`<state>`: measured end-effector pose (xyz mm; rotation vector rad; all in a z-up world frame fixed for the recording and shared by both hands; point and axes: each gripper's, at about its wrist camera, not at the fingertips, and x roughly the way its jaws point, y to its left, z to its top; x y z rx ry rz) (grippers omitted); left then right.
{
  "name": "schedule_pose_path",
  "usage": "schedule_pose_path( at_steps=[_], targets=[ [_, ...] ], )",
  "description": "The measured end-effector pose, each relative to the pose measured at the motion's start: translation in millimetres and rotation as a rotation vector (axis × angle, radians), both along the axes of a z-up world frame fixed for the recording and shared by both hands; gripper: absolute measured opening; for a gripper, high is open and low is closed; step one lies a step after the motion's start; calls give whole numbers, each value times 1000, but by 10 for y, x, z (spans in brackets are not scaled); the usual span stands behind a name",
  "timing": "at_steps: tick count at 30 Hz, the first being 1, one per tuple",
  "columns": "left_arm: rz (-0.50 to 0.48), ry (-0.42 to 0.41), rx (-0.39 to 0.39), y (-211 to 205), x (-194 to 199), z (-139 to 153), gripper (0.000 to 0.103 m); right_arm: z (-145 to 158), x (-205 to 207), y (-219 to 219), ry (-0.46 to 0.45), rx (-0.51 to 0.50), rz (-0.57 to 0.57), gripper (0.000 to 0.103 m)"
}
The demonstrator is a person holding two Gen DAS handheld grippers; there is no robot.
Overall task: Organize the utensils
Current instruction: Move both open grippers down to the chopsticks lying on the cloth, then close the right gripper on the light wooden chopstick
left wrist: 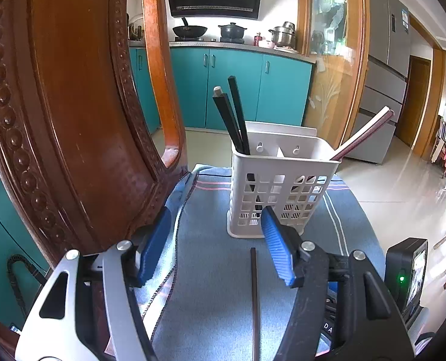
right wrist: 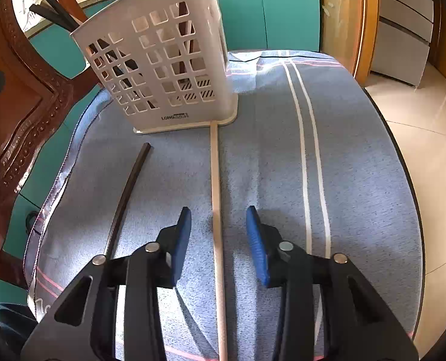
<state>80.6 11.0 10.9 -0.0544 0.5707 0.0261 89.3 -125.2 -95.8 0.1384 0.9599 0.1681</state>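
Right now our right gripper (right wrist: 218, 240) hangs released over the pale chopstick (right wrist: 216, 198), which runs lengthwise between its jaws toward the holder (right wrist: 162, 69) near the counter's (right wrist: 358, 180) far edge. Our left gripper (left wrist: 215, 246), likewise released, flanks the dark chopstick (left wrist: 255, 300).

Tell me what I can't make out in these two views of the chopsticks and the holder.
- Dark chopstick, left wrist view: near end cut off by the bottom edge.
- Light chopstick, right wrist view: near end cut off by the bottom edge.
- Chopsticks in the white holder: lower ends mostly hidden by its perforated wall.
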Motion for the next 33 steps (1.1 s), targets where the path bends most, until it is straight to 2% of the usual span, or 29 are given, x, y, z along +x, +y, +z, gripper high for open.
schedule_pose_path(
  at_steps=[7, 25, 26, 27, 30, 33],
  targets=[
    [1, 6, 2, -9, 7, -13, 64, -5, -4, 17, 0, -7, 4, 42],
    [1, 30, -5, -1, 46, -52, 66, -34, -68, 177, -33, -127, 49, 42],
    [2, 31, -5, -4, 45, -54, 66, -33, -70, 175, -35, -128, 47, 36],
    [2, 30, -5, -7, 42, -53, 66, -33, -70, 171, -37, -132, 43, 26],
    [3, 31, -5, -8, 41, -53, 66, -32, -58, 133, -35, -139, 23, 11],
    [4, 34, -4, -6, 45, -63, 67, -29, -37, 63, -26, -121, -6, 7]
  ],
)
